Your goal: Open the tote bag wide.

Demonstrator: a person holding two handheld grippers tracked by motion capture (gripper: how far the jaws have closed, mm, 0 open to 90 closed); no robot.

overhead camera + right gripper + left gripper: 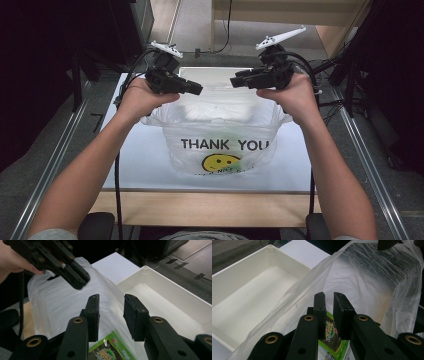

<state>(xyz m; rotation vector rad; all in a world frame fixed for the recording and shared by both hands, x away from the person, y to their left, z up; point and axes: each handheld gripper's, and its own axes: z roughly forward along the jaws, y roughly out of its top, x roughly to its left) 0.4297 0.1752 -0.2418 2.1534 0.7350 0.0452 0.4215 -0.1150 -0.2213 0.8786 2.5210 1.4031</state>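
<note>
You've got both grippers over the THANK YOU plastic bag (220,137): left gripper (329,295) nearly closed on nothing, right gripper (111,298) open, also empty.

The plastic bag (220,145) hanging just below both grippers says "THANK YOU" in big black letters, with a yellow smiley under it. Smaller print below the smiley is too blurry. The green packet (332,340) behind the left gripper's jaws has lettering I can't make out.
</note>
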